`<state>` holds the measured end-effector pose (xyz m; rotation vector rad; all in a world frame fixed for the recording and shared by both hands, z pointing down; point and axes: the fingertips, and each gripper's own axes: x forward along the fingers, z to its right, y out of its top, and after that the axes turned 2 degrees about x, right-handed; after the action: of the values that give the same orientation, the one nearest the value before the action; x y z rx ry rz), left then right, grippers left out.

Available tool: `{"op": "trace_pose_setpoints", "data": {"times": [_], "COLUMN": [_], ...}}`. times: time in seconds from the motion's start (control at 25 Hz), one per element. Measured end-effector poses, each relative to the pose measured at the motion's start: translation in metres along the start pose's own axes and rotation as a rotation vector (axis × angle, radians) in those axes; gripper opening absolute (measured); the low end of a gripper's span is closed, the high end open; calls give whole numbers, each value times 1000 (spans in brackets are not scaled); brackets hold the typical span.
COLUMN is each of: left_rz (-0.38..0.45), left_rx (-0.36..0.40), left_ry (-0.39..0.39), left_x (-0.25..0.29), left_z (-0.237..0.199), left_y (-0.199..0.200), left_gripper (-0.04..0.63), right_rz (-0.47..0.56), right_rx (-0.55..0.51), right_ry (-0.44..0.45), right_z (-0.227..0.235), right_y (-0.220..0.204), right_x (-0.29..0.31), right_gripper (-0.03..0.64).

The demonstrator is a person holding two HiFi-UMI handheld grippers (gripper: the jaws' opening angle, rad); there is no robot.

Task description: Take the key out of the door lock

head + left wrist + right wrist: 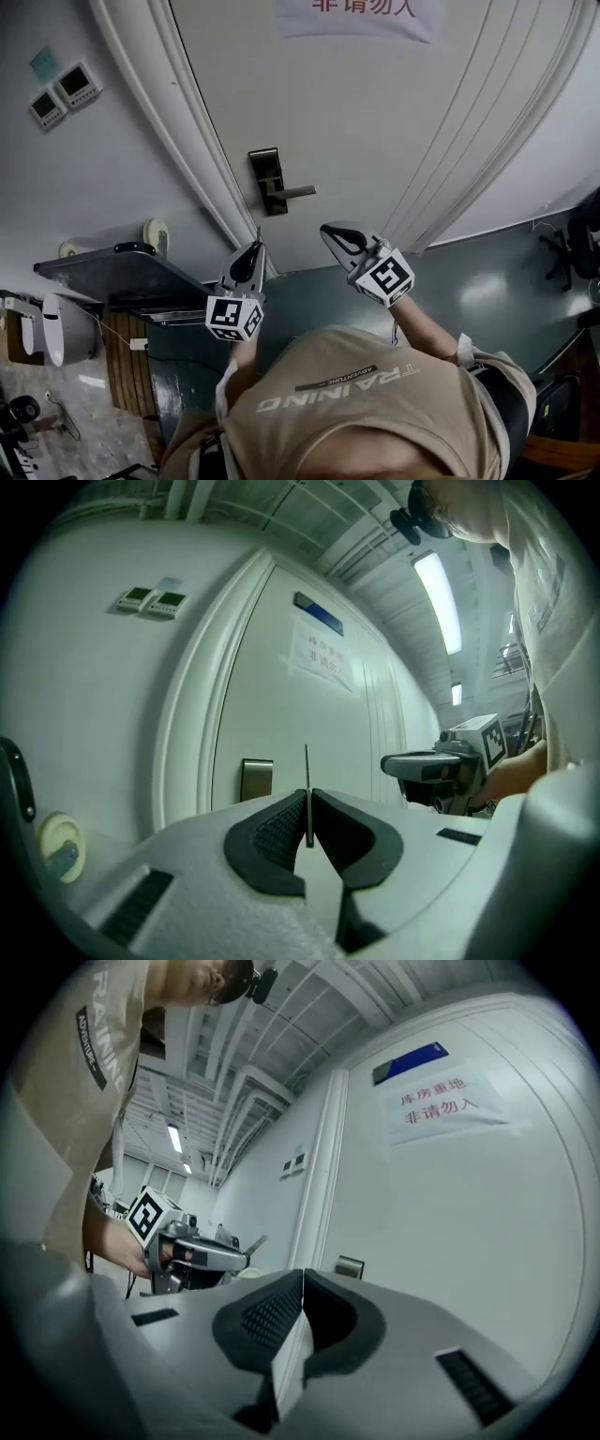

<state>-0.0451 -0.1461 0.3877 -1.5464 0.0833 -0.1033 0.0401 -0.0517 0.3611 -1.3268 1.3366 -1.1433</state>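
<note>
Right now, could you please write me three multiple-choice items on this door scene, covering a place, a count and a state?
1. Where is the key? A in the keyhole; B between the jaws of the left gripper; C on the floor.
2. How many wall panels hang beside the door? A two; B four; C none.
3. How do the jaws of the right gripper stand? A wide apart; B closed on the lever; C together, empty.
Answers: B, the thin key stands clamped there, away from the door lock; A, two show left of the frame; C, they meet with nothing between.
</note>
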Motion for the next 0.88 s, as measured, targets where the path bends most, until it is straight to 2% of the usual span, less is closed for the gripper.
{"op": "trace_pose_setpoints", "data": {"times": [0.24, 0.36, 0.48, 0.6, 0.72, 0.88], "left_rz": [28, 15, 36, 80, 125, 118], "left_rx": [14, 30, 47, 50, 2, 27], "left_ry": [10, 27, 42, 30, 5, 0], "left_x": [4, 4, 11, 16, 24, 39], "left_z": [-8, -20, -32, -29, -27, -33], "left_y": [18, 20, 32, 49, 62, 68], "left_gripper": [23, 23, 23, 23, 23, 23], "right_rz": [11, 59, 87, 85, 92, 121], "right_rx": [33, 32, 17, 0, -12, -34], "right_ry": [-15, -33, -73, -97, -103, -109], "right_z": [2, 8, 24, 37, 44, 49], "right_y": [8, 28, 42, 45, 51, 60], "right_x": [4, 9, 8, 2, 2, 6], "right_gripper": [14, 14, 15, 14, 14, 14]}}
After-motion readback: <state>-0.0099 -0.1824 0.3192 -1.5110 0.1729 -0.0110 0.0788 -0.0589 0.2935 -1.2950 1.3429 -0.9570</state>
